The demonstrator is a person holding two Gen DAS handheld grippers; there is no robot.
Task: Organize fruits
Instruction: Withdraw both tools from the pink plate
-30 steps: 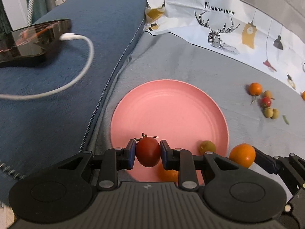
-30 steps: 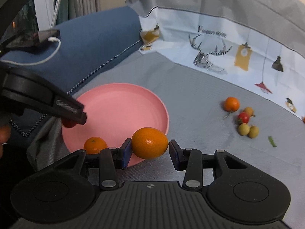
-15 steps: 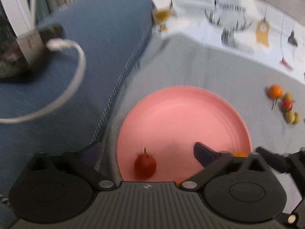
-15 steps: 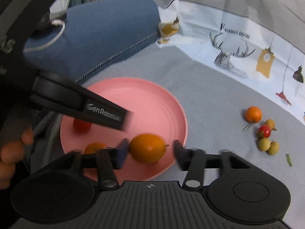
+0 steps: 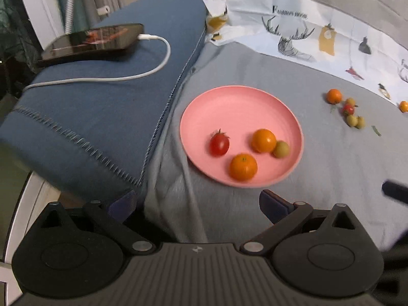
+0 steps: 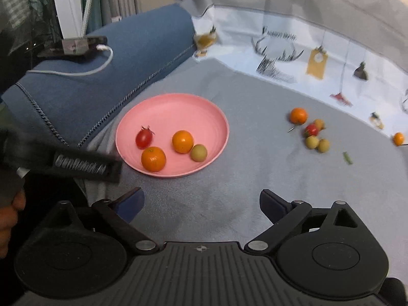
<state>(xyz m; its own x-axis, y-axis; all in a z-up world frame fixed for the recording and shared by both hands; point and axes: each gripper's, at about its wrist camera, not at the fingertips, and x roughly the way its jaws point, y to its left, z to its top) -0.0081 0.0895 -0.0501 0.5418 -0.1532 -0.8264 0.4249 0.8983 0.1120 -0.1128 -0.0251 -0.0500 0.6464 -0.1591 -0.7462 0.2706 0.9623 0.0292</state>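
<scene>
Both tongs, left (image 5: pixel 197 201) and right (image 6: pixel 201 201), gaped empty; only the right wrist view showed the left tongs' blurred arm (image 6: pixel 84 164) beside the pink plate (image 6: pixel 163 104).

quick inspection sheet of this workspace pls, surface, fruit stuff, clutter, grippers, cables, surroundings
surface: grey cloth, wrinkled near the plate's left edge
job's things: pink plate holds a red cherry tomato, two small oranges and a greenish fruit touching the farther orange; loose fruit cluster on the cloth to the right, one more orange fruit farther right
clutter: small green scrap on the cloth
grippers: left gripper and right gripper both have jaws wide apart, nothing between them
cables: white charging cable plugged into a phone
surroundings: blue cushion under the phone; printed cloth with deer drawing behind
</scene>
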